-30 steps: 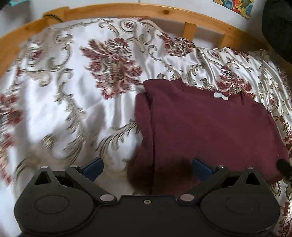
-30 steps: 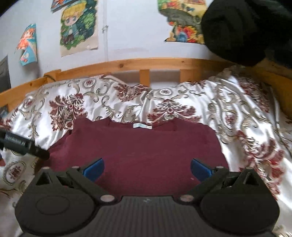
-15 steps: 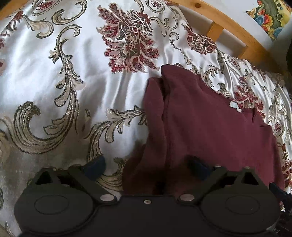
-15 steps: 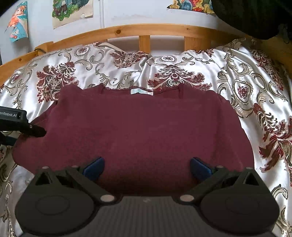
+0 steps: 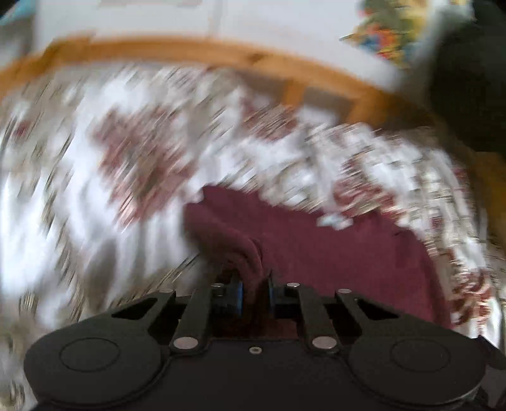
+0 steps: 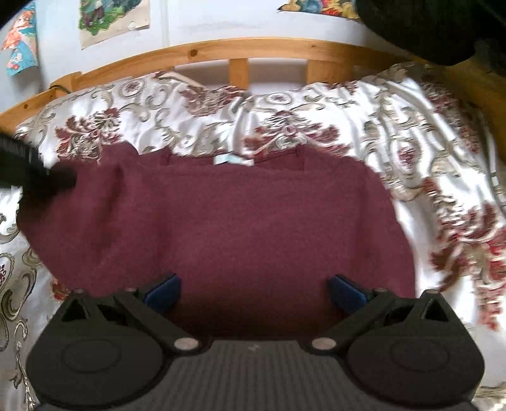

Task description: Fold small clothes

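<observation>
1. Wooden bed rail (image 6: 253, 50) curves across the back, with a pale wall behind it carrying colourful paper pictures (image 6: 114, 19).
2. Over the bed lies a glossy white bedspread (image 6: 427, 132) patterned with dark red flowers and grey-gold scrolls.
3. On that bedspread a maroon garment (image 6: 253, 227) is spread flat, its neck edge toward the rail and a small pale label (image 6: 232, 160) at the neckline.
4. From the left wrist view, heavily blurred, the left claw (image 5: 254, 292) has just been closing, and a raised fold of the garment's left edge (image 5: 246, 253) stands between its blue pads, which pinch it.
5. Seen from the right wrist view, that same left claw enters as a dark tip (image 6: 60, 181) at the garment's left side, where the cloth is drawn up into a ridge.
6. Over the garment's near part the right claw (image 6: 254, 289) hangs with its blue pads (image 6: 163, 289) spread wide apart and nothing gripped; cloth shows in the gap between them.
7. Top right, a dark bulky shape (image 6: 427, 28) fills the corner; what it is I cannot tell.
</observation>
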The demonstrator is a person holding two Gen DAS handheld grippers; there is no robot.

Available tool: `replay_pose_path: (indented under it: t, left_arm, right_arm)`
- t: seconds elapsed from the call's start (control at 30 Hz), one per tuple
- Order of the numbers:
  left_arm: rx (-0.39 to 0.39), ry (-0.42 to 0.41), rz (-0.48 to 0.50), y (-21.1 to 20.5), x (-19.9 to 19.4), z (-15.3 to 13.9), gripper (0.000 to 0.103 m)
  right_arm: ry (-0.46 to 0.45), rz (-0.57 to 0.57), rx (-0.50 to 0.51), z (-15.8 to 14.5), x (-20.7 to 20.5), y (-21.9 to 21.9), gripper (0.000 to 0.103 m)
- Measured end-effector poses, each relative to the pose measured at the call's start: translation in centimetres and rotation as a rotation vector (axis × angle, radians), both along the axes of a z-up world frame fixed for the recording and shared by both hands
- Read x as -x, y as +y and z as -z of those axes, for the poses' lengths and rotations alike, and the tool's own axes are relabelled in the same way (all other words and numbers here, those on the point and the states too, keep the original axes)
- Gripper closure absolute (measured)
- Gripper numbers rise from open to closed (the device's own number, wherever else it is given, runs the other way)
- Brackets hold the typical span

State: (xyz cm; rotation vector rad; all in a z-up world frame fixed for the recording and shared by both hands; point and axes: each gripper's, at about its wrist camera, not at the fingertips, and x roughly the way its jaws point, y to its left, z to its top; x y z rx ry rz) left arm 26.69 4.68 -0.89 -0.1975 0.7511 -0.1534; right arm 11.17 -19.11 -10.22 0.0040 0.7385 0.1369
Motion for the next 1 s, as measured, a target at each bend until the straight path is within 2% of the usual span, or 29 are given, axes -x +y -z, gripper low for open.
replay_pose_path:
  t: [0.1, 0.23, 0.33, 0.4, 0.47, 0.53, 0.6, 0.67, 0.7, 0.77, 0.87, 0.9, 0.93, 1.0]
  left_arm:
    - [0.028, -0.065, 0.092, -3.8, -0.5, -3.3, 0.089]
    - [0.004, -0.103, 0.222, -10.7, -0.9, -5.3, 0.089]
    - [-0.014, -0.084, 0.295, -15.8, -1.2, -3.9, 0.089]
    - [-0.019, -0.047, 0.322, -18.7, -1.5, -1.8, 0.089]
    - [-0.02, -0.011, 0.333, -20.4, -1.3, 0.2, 0.088]
    - [-0.026, -0.015, 0.339, -21.2, -0.8, 1.5, 0.085]
    - [-0.053, -0.064, 0.358, -21.4, 0.2, 1.5, 0.078]
    - [-0.045, -0.105, 0.391, -20.8, 1.0, 0.8, 0.05]
    - [-0.022, -0.124, 0.411, -20.3, 1.6, 0.2, 0.042]
    - [0.021, -0.175, 0.424, -19.3, 3.2, -1.2, 0.016]
    - [0.024, -0.288, 0.44, -17.2, 6.1, -2.7, 0.005]
    - [-0.009, -0.315, 0.435, -16.6, 6.9, -2.7, 0.005]
    - [-0.058, -0.326, 0.426, -16.3, 7.4, -2.4, 0.005]
    - [-0.171, -0.309, 0.407, -16.1, 7.3, -1.1, 0.005]
  right_arm:
    - [-0.034, 0.08, 0.002, -2.8, 0.9, -2.7, 0.0]
    - [-0.134, 0.209, 0.015, -6.3, 2.0, -8.2, 0.0]
    - [-0.166, 0.295, 0.094, -7.5, 2.0, -12.6, 0.0]
    - [-0.165, 0.358, 0.1, -7.4, 1.9, -15.8, 0.0]
    - [-0.146, 0.394, 0.046, -6.8, 1.8, -18.6, 0.0]
    - [-0.125, 0.413, -0.047, -6.0, 1.6, -20.7, 0.0]
    - [-0.104, 0.404, -0.178, -5.3, 1.1, -22.2, 0.0]
    - [-0.099, 0.376, -0.297, -4.6, 0.5, -22.8, 0.0]
    - [-0.103, 0.357, -0.348, -4.4, 0.0, -22.8, 0.0]
    - [-0.132, 0.307, -0.451, -4.1, -1.0, -22.5, 0.0]
    - [-0.141, 0.201, -0.615, -3.2, -3.1, -21.4, 0.001]
    - [-0.133, 0.165, -0.655, -2.8, -4.0, -20.9, 0.004]
    - [-0.111, 0.134, -0.679, -2.5, -4.8, -20.2, 0.012]
    - [-0.074, 0.08, -0.711, -1.7, -6.3, -19.1, 0.019]
